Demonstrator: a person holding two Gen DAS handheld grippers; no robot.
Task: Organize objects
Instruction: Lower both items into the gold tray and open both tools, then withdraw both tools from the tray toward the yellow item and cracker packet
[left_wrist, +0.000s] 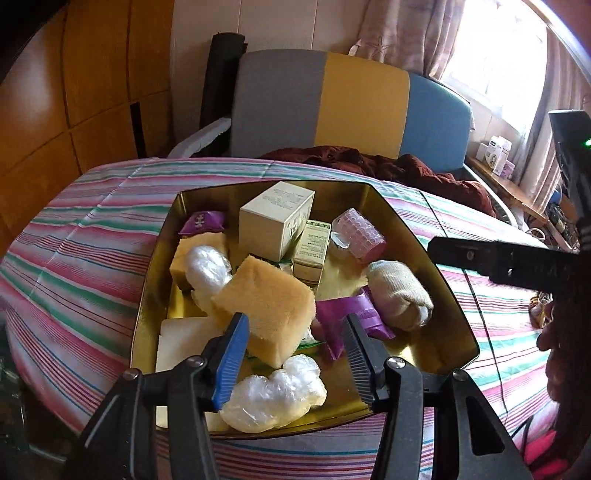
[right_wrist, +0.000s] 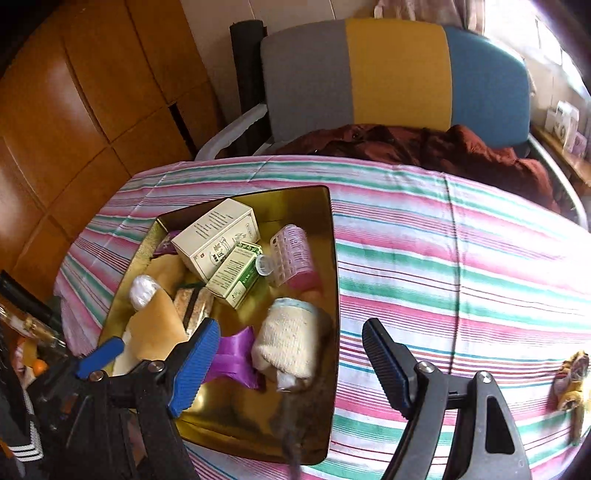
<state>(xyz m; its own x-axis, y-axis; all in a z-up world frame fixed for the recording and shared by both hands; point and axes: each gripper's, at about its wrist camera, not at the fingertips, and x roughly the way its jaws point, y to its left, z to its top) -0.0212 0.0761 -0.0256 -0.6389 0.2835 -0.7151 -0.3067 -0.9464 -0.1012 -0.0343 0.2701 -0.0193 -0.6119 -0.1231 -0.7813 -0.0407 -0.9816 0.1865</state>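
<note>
- My left jaws (left_wrist: 295, 354) stand apart over the near half of the gold tin (left_wrist: 436, 266), gripping nothing; the tin sits on the striped cloth (left_wrist: 85, 236) that covers the bench.
- At the tin's left side lie a purple sachet (left_wrist: 202, 222), a white plastic wad (left_wrist: 207, 271) and a white block (left_wrist: 181, 341).
- A yellow sponge (left_wrist: 266, 306) lies tilted in the middle, its near corner between my left pads but not pressed by them.
- Just near of it rests a second plastic wad (left_wrist: 275, 395), by the near wall.
- At the far middle a cream box (left_wrist: 275, 225) stands upright, with a small green-printed box (left_wrist: 312, 251) leaning beside it.
- Right of those lie a pink hair roller (left_wrist: 360, 234) and a rolled cream sock (left_wrist: 400, 295), with a purple packet (left_wrist: 351, 319) near the sock.
- My right jaws (right_wrist: 291, 363) hang wide open over the tin's right edge, empty, the sock below them.
- On the cloth at far right lies a small patterned item (right_wrist: 572, 384); I cannot tell what it is.
</note>
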